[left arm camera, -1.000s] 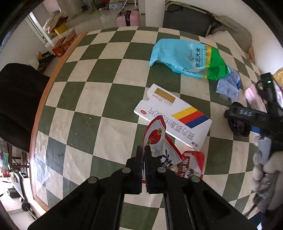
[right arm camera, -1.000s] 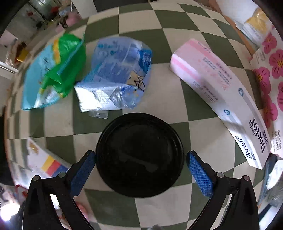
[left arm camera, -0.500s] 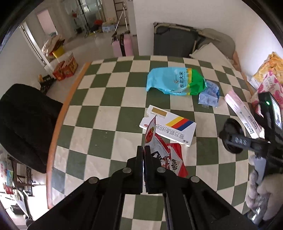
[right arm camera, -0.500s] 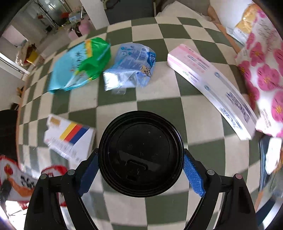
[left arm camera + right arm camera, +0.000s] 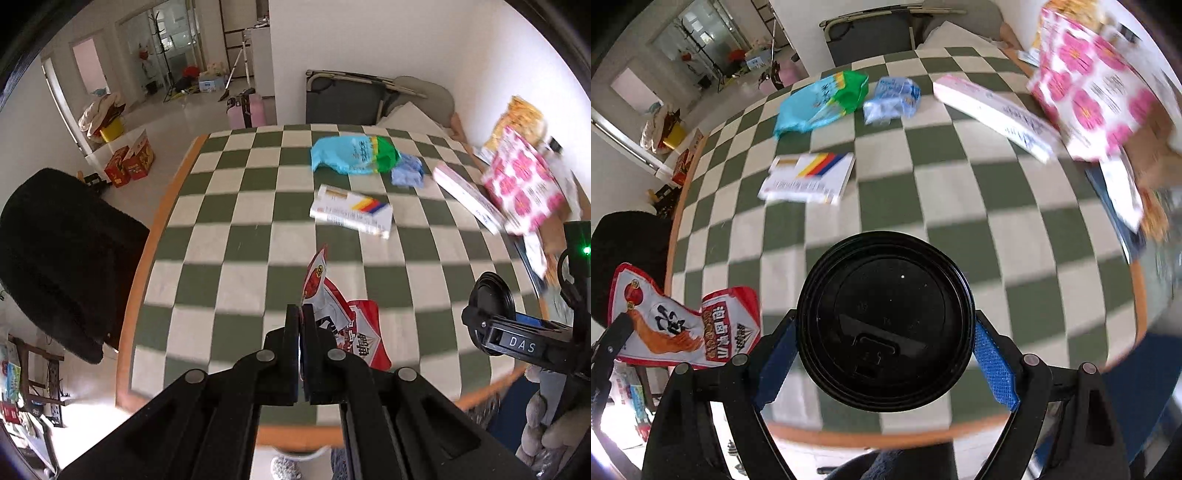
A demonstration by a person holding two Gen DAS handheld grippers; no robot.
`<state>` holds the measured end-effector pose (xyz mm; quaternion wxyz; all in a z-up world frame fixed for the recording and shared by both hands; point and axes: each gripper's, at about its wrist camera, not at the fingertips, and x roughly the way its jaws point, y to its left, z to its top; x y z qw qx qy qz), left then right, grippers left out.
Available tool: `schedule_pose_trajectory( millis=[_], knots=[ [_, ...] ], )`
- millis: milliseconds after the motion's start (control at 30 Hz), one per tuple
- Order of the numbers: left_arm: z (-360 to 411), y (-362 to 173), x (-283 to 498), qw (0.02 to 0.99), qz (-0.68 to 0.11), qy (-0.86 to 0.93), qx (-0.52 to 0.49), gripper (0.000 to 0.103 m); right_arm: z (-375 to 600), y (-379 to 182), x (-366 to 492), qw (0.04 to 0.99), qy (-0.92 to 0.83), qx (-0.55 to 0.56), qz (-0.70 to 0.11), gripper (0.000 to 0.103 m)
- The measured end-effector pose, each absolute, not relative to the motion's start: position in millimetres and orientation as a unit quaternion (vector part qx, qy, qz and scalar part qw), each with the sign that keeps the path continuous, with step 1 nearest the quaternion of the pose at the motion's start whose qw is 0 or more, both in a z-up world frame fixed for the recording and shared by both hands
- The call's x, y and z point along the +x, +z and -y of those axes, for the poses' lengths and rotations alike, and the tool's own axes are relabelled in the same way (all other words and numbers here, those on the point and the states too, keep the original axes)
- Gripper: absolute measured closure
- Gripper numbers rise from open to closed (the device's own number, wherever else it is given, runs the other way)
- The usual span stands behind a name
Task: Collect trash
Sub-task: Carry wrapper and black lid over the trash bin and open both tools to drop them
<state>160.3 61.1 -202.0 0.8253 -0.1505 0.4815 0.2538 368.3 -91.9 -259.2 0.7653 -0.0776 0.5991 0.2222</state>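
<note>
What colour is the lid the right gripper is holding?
Black. The lid shows best in the right wrist view, clamped between the right gripper's blue pads.

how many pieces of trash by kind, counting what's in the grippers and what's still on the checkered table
Wrappers and bags: 3 – red snack wrapper in the left gripper, teal-green bag, blue wrapper
Flat boxes: 2 – striped white box, pink-edged long box
Cups: 1 – black-lidded cup in the right gripper
Total: 6

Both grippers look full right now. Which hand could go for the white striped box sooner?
Neither yet. Left gripper pinches the red snack wrapper; right gripper grips the black lid. Left seems nearer the box.
</note>
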Motion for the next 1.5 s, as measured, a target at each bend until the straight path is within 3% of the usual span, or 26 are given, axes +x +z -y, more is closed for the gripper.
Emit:
schedule_pose_trajectory(
  millis=[200,467,867,1100,1133,1167,1233,1300,1367,1500],
  knots=[
    [-39,-223,77,0.818,-0.502,0.233,-0.16,0.103,127,-265,260,0.762,0.211,-0.058,-0.61,0.013],
    [-16,-296,6,0.774,-0.562,0.224,-0.187,0.103,163,-325,144,0.719,0.203,-0.044,-0.663,0.013],
    [-24,-526,-3,0.677,-0.634,0.235,-0.292,0.103,197,-527,104,0.647,0.178,-0.027,-0.741,0.013],
    [-27,-640,12,0.647,-0.657,0.217,-0.32,0.094,178,-658,115,0.614,0.198,-0.03,-0.763,0.013],
    [-29,-654,12,0.643,-0.662,0.215,-0.321,0.079,175,-673,116,0.611,0.2,-0.027,-0.766,0.012],
    [-31,-665,12,0.64,-0.664,0.214,-0.322,0.044,171,-690,118,0.606,0.199,-0.028,-0.77,0.012],
    [-37,-685,9,0.636,-0.665,0.221,-0.323,0.011,165,-727,120,0.594,0.199,-0.034,-0.779,0.01],
    [-42,-695,4,0.631,-0.67,0.228,-0.317,0.011,159,-757,122,0.581,0.202,-0.033,-0.788,0.007],
    [-48,-699,-3,0.629,-0.673,0.237,-0.309,0.0,157,-781,122,0.571,0.201,-0.026,-0.796,0.0],
    [-52,-692,-14,0.64,-0.666,0.259,-0.283,0.0,153,-797,119,0.566,0.206,-0.03,-0.798,0.0]
  ],
)
